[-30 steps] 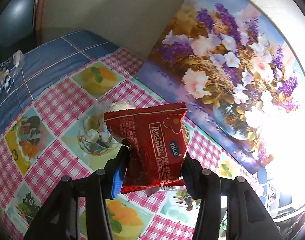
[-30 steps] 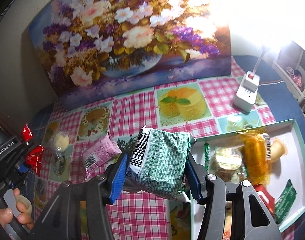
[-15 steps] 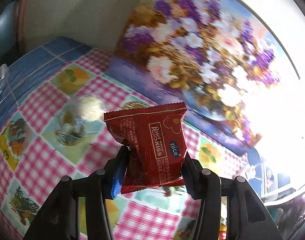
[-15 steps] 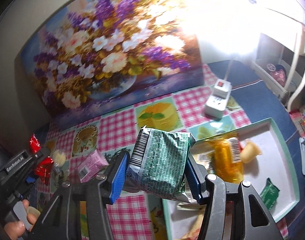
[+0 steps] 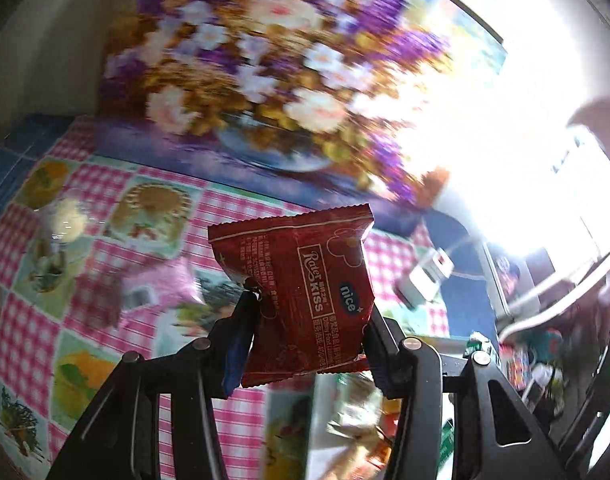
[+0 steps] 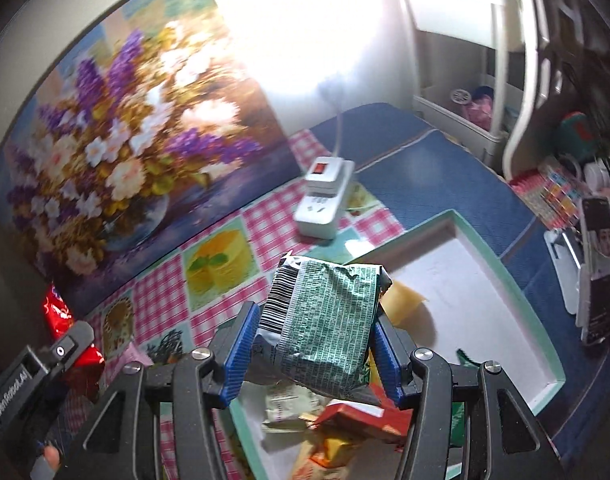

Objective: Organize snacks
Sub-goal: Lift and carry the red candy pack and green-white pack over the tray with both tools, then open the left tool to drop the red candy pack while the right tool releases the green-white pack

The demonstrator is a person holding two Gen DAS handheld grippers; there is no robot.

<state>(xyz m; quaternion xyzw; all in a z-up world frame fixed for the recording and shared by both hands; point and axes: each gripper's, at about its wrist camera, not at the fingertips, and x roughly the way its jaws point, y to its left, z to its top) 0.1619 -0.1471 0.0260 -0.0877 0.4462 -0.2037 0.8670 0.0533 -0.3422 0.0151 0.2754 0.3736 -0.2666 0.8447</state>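
Note:
My left gripper (image 5: pixel 305 344) is shut on a red snack packet (image 5: pixel 305 292) and holds it above the checkered tablecloth. My right gripper (image 6: pixel 313 352) is shut on a green foil packet (image 6: pixel 325 320) and holds it over the near corner of a white tray with a teal rim (image 6: pixel 521 300). Several snacks (image 6: pixel 337 420) lie in the tray under the gripper. The left gripper and its red packet (image 6: pixel 59 316) show at the left of the right wrist view. A pink packet (image 5: pixel 161 284) and a clear-wrapped round snack (image 5: pixel 65 220) lie on the cloth.
A flower painting (image 6: pixel 117 152) leans on the wall behind the table. A white power strip (image 6: pixel 325 204) with a red switch lies just beyond the tray. Shelves and clutter (image 6: pixel 585 208) stand at the right.
Both grippers have swung to the right with their packets. The right gripper now hangs over the tray; the left one has turned from the table's left end toward the tray.

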